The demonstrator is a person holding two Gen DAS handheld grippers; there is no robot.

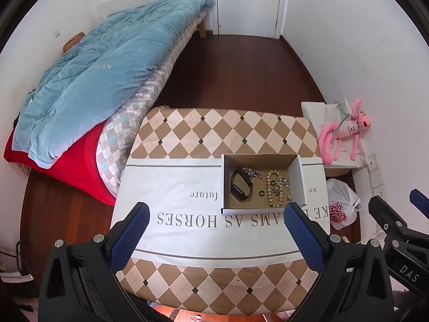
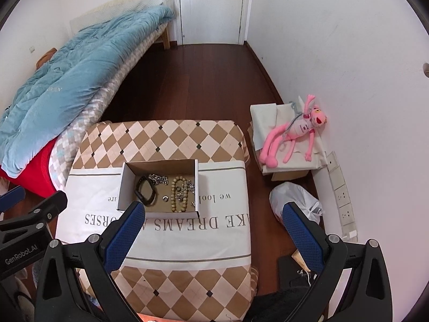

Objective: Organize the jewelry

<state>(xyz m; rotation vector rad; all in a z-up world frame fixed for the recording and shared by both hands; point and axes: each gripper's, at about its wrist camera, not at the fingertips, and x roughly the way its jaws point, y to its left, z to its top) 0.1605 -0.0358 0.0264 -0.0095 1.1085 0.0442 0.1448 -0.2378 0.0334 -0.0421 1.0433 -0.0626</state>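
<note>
An open cardboard box (image 1: 297, 177) (image 2: 124, 187) stands on the cloth-covered table (image 1: 203, 131) (image 2: 171, 136). Inside lie a black watch (image 1: 240, 185) (image 2: 145, 189), a silver chain (image 1: 252, 172) (image 2: 158, 179), a string of wooden beads (image 1: 271, 187) (image 2: 177, 191), a small ring (image 1: 261, 193) (image 2: 165, 198) and silver charms (image 1: 283, 183) (image 2: 189, 186). My left gripper (image 1: 217, 209) hangs open above the table's near part, short of the box. My right gripper (image 2: 211, 209) is open too, nearer than the box and right of it. Neither holds anything.
A bed with a blue quilt (image 1: 102, 72) (image 2: 67, 80) stands left of the table. On the right, by the wall, a pink plush toy (image 1: 343, 131) (image 2: 292, 134) lies on a covered box, with a white plastic bag (image 1: 341, 206) (image 2: 295, 201) on the dark wood floor. A closed door (image 2: 211, 5) is at the back.
</note>
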